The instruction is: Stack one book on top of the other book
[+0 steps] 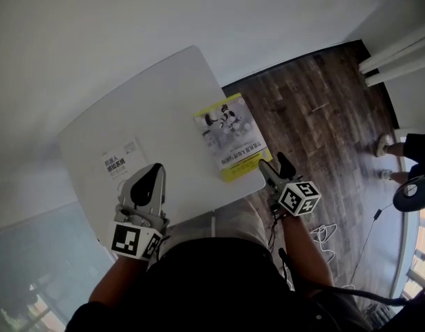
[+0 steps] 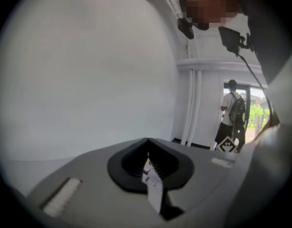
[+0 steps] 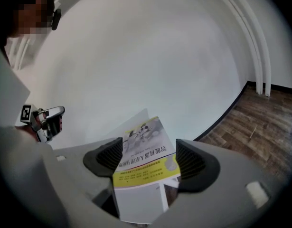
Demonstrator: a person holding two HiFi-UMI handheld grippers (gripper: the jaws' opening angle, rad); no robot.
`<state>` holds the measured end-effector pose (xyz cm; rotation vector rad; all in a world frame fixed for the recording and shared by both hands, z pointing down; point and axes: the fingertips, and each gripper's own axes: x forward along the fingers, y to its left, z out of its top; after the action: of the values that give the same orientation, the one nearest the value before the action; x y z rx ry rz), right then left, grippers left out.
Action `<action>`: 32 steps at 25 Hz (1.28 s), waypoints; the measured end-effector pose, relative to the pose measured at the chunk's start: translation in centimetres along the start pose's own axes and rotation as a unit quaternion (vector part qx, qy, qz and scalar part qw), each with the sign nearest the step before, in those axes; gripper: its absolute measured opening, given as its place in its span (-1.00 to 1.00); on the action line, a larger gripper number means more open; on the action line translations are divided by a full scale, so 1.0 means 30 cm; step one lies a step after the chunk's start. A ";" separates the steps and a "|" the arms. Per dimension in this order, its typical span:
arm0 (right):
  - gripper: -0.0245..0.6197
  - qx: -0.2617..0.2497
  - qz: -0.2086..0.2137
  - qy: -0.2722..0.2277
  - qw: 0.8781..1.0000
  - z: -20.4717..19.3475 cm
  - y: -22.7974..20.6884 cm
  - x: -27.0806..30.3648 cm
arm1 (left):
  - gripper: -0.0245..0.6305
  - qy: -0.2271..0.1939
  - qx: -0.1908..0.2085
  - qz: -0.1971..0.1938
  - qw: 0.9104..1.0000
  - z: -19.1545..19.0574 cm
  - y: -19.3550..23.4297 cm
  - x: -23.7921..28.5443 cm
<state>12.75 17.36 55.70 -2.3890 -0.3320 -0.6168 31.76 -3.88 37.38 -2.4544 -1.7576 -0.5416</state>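
Yellow book (image 1: 231, 137) lies flat on the right of the tabletop (image 1: 164, 102), its near corner at the edge. Right gripper (image 1: 273, 162) has its jaws spread wide, with the book's near edge between them, not pinched. Left gripper (image 1: 155, 169) jaws are all but together, by the white book (image 1: 121, 160) on the left. Thin paperback: probably light, bendy, and the glossy cover may slip. Take the near edge, deep.
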 end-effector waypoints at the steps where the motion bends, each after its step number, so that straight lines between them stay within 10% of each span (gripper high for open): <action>1: 0.15 0.006 0.002 0.003 1.000 -0.007 -0.013 0.011 | -0.91 0.005 -0.002 0.003 1.000 -0.008 0.001 -0.001; 32: 0.31 0.125 0.127 0.108 0.978 -0.198 -0.080 0.278 | -0.91 0.078 -0.004 0.081 0.994 -0.017 0.025 0.077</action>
<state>16.94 16.05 65.25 -2.0575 -0.0085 -0.6642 32.97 -2.19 38.72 -2.4572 -1.4855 -0.7034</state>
